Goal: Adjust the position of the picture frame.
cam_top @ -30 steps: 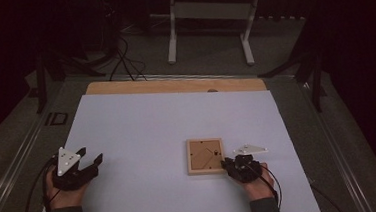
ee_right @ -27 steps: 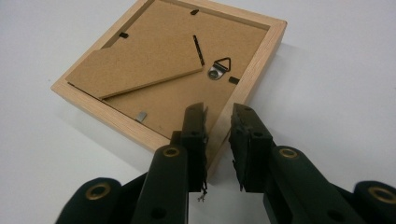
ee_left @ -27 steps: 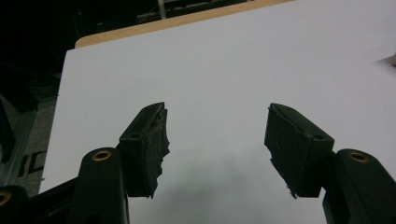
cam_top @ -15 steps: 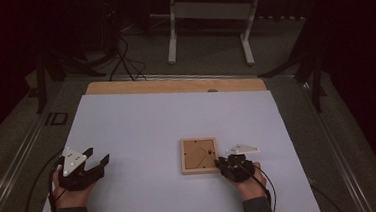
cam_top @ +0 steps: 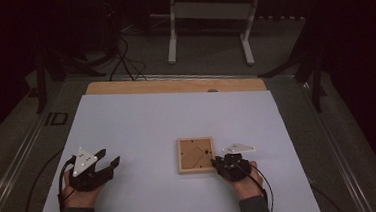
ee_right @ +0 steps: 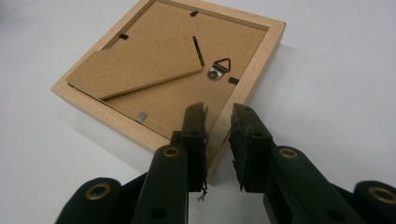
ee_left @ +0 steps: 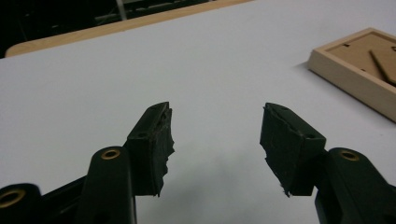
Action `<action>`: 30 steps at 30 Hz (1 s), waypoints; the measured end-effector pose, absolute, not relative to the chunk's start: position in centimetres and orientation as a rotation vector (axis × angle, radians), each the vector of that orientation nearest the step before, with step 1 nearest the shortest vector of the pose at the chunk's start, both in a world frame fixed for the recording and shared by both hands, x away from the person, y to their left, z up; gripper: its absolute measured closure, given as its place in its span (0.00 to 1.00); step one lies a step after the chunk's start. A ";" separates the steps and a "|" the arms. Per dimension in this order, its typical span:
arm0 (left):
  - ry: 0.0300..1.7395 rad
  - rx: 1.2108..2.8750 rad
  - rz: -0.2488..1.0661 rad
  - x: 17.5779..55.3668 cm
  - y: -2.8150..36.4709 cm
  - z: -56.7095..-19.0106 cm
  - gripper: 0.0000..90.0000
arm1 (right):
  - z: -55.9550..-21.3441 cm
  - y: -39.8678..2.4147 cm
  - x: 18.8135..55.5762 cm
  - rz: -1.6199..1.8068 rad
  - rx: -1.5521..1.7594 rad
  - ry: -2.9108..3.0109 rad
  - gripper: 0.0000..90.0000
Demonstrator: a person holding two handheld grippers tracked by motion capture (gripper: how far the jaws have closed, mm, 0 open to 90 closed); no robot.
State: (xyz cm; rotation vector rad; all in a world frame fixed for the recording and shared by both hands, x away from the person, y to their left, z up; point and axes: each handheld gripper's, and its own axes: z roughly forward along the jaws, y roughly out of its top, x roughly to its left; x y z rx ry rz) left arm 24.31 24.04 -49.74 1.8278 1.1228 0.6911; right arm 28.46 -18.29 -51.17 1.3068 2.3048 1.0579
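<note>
A small wooden picture frame (cam_top: 196, 154) lies face down on the white table top (cam_top: 176, 112), its brown backing and hanger up. My right gripper (cam_top: 216, 162) is at the frame's right edge; in the right gripper view its jaws (ee_right: 218, 112) are closed across the frame's (ee_right: 163, 79) light wooden rail, one pad inside on the backing, one outside. My left gripper (cam_top: 110, 158) rests low over bare table at the front left, well apart from the frame (ee_left: 364, 70). Its jaws (ee_left: 215, 116) stand open and have just been closing a little, with nothing between them.
A bare wooden strip (cam_top: 174, 86) runs along the table's far edge. Beyond it stand the white legs of a stand (cam_top: 208, 29), with cables (cam_top: 122, 60) on the dark floor. Metal rails (cam_top: 9, 163) flank the table.
My left hand has slid right, toward the middle of the table. The frame and my right gripper on it have shifted slightly left.
</note>
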 end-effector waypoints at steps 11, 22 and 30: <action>1.024 1.908 0.595 24.5 22.1 -50.0 0.63 | -51.2 -17.4 28.7 1.063 1.297 2.307 0.84; 0.895 1.986 0.488 24.6 19.1 -50.5 0.84 | -51.3 -16.7 28.9 1.066 1.285 2.312 0.84; 0.809 2.038 0.412 24.9 16.2 -51.0 0.99 | -51.3 -16.3 29.0 1.071 1.279 2.313 0.84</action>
